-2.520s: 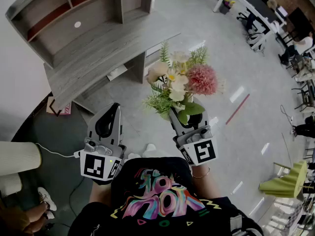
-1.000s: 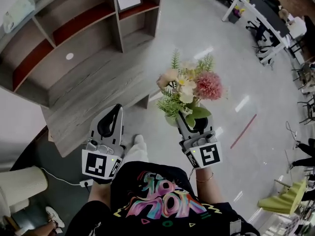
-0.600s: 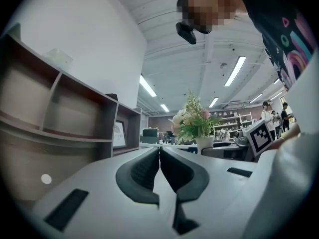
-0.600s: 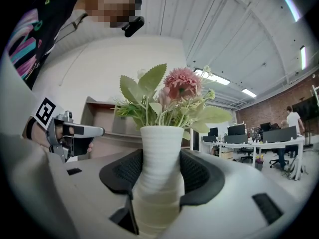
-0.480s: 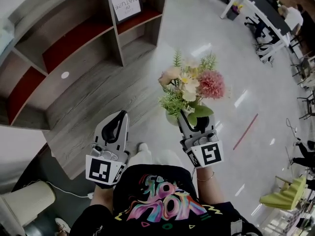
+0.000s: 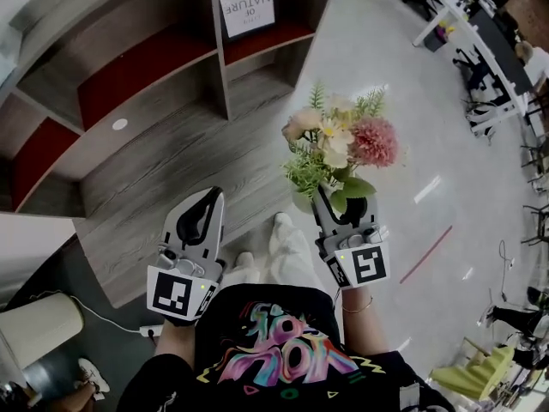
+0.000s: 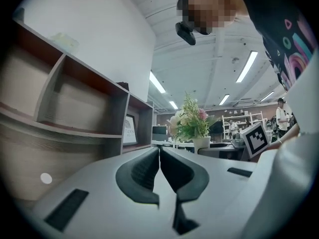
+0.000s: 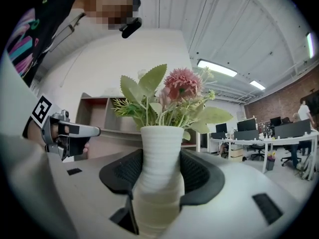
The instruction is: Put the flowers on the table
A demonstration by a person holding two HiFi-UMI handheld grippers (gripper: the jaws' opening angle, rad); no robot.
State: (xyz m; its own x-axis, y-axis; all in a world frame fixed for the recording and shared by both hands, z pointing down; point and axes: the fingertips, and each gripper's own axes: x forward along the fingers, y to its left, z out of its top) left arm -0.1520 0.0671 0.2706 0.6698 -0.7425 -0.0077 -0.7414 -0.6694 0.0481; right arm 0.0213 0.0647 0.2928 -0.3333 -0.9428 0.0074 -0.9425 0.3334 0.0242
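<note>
A white ribbed vase [image 8: 159,168] with pink, cream and green flowers [image 6: 339,148] sits upright between the jaws of my right gripper [image 6: 341,206], which is shut on it. In the head view the vase hangs over the grey floor, just right of the grey wooden table [image 6: 163,174]. My left gripper [image 6: 208,200] is shut and holds nothing; it hovers over the table's front edge. In the left gripper view its pads [image 7: 149,168] meet, and the flowers [image 7: 191,123] show to the right. The right gripper view shows the left gripper [image 8: 65,133] at the left.
A shelf unit with red-backed compartments and a framed sign [image 6: 247,3] stands on the back of the table. A white cable [image 6: 103,316] and a cream object [image 6: 39,329] lie at bottom left. Office desks and chairs [image 6: 489,41] stand far right. My trouser legs [image 6: 274,256] are below.
Both grippers have come closer to the table and shelf unit, which now fill the upper left. The left gripper has come over the table's edge. The vase stays in the right gripper.
</note>
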